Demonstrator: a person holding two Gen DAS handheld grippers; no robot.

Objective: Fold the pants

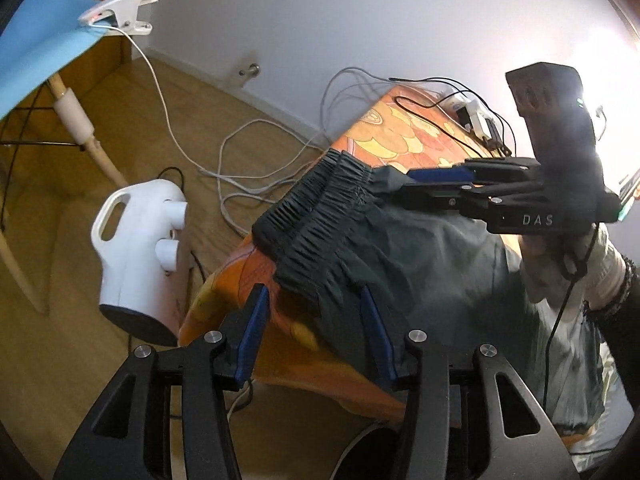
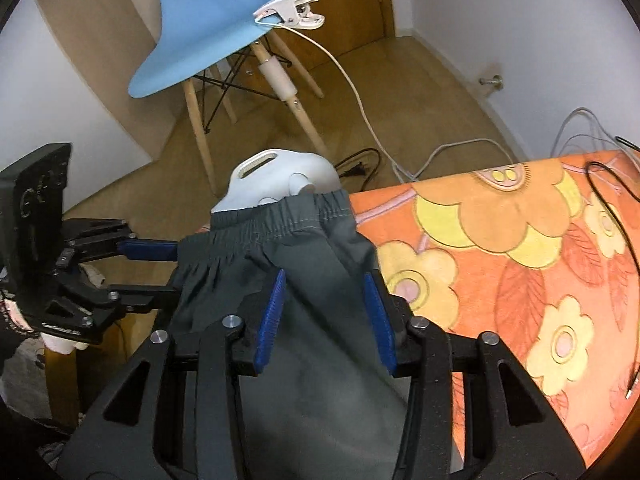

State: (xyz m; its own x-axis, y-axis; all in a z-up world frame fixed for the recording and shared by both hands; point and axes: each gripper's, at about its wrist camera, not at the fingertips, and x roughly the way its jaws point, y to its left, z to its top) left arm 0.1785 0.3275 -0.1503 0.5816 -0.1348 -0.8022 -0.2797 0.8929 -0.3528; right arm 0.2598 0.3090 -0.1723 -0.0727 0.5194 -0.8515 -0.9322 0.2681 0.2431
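Dark grey pants with an elastic waistband lie at the corner of a table under an orange flowered cloth. My left gripper is open, its blue pads on either side of the waistband's near end. My right gripper comes in from the right with its fingers at the waistband's far end. In the right wrist view the right gripper is open over the pants, and the left gripper reaches the pants' left edge, open. The waistband hangs past the table edge.
A white plastic jug-shaped appliance stands on the wooden floor beside the table corner. White and black cables trail over the floor and table. A blue chair with a white clip lamp stands beyond. Chargers sit on the table's far end.
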